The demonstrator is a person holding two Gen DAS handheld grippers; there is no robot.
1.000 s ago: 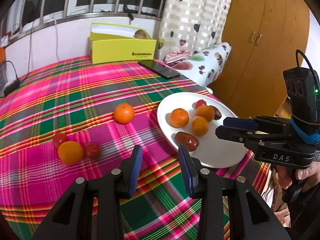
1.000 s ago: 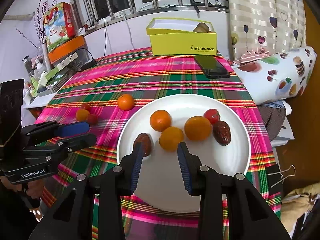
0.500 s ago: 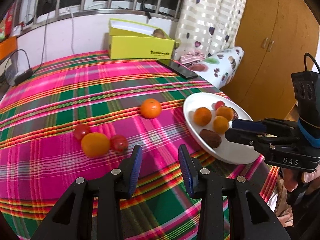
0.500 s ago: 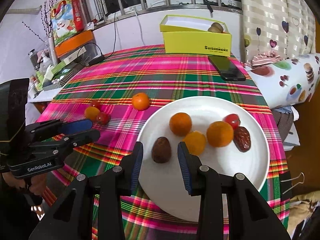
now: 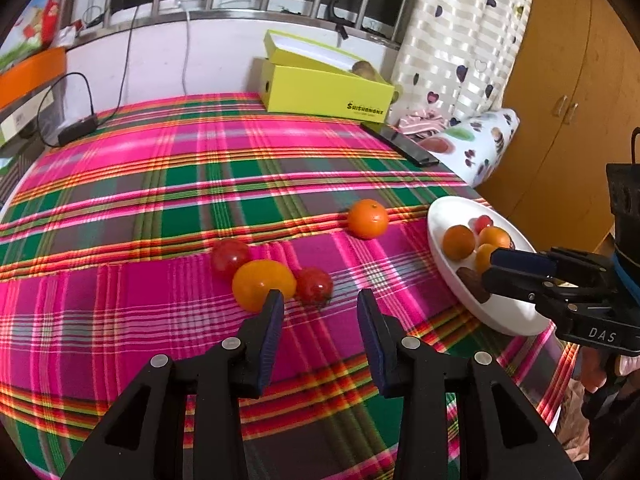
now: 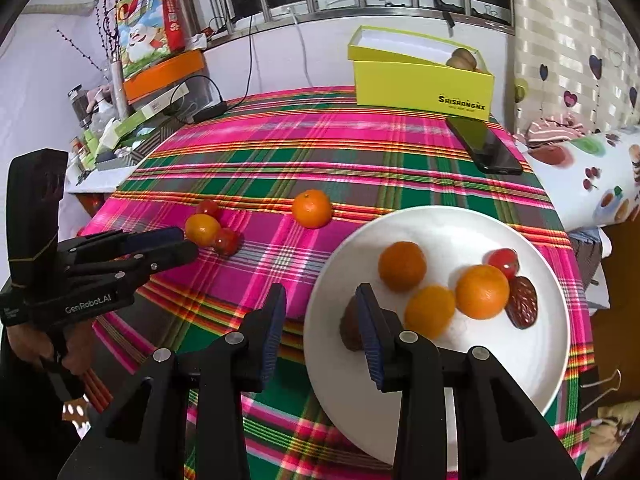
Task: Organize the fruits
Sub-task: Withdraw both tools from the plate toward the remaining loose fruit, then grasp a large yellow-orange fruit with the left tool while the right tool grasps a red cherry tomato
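A white plate [image 6: 540,360] at the table's right edge holds three oranges, a red tomato [image 6: 503,262] and two brown dates. On the plaid cloth lie a loose orange [image 5: 367,218], a yellow-orange fruit [image 5: 262,283] and two red tomatoes [image 5: 315,285] [image 5: 229,255]. My left gripper [image 5: 319,312] is open and empty, just short of the near tomato and the yellow-orange fruit. My right gripper [image 6: 320,312] is open and empty over the plate's left rim, its right finger in front of a date [image 6: 350,330].
A yellow open box [image 5: 326,84] with kiwis stands at the back. A black phone [image 6: 484,146] lies near it. A charger and cable [image 5: 76,130] sit at the back left. A patterned pillow [image 5: 476,144] and a wooden cupboard are to the right.
My left gripper has swung left, from near the plate to the loose fruits. My right gripper has shifted left, off the plate's middle to its left rim. Both stayed open.
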